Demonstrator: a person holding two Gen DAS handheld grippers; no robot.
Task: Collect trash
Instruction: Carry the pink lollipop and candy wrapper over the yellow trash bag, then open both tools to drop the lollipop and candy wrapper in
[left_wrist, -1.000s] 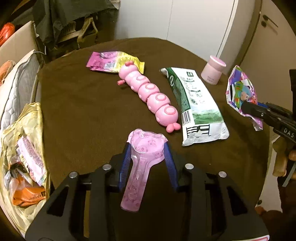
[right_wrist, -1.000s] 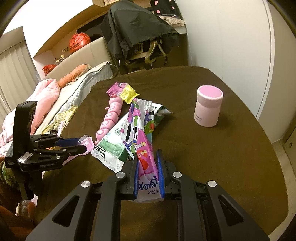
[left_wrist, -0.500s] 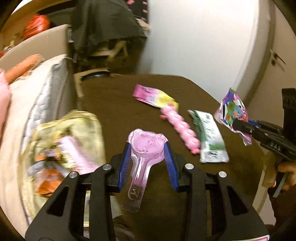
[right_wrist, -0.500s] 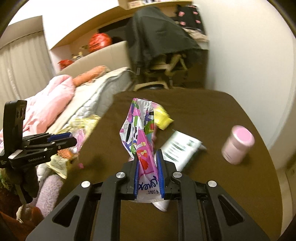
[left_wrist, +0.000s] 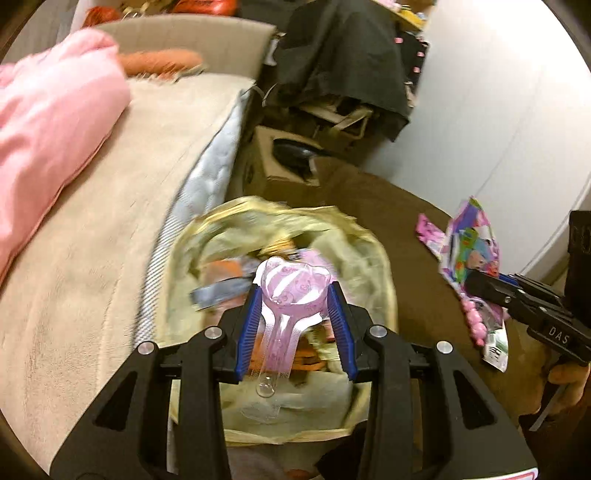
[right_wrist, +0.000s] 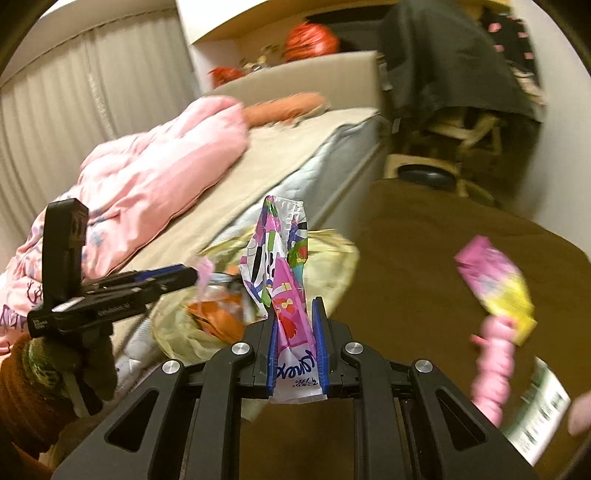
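My left gripper (left_wrist: 294, 291) is shut on a clear pink plastic blister shell (left_wrist: 288, 295) and hangs over the open yellowish trash bag (left_wrist: 354, 236), which holds several wrappers. My right gripper (right_wrist: 294, 312) is shut on a colourful cartoon-print wrapper (right_wrist: 280, 266) and sits to the right of the bag (right_wrist: 332, 258), over the table's left edge. The left gripper (right_wrist: 184, 275) also shows in the right wrist view above the bag, and the right gripper (left_wrist: 476, 282) with its wrapper (left_wrist: 471, 243) shows at the right in the left wrist view.
On the brown table (right_wrist: 424, 258) lie a pink-yellow wrapper (right_wrist: 495, 280), a pink caterpillar toy (right_wrist: 493, 365) and a green-white packet (right_wrist: 539, 417). A bed (left_wrist: 92, 229) with a pink blanket (left_wrist: 44, 122) runs along the left. A chair draped in dark cloth (left_wrist: 343, 62) stands behind.
Both grippers have swung left from over the table toward the trash bag, each keeping its item. The left one now hangs over the bag's mouth.
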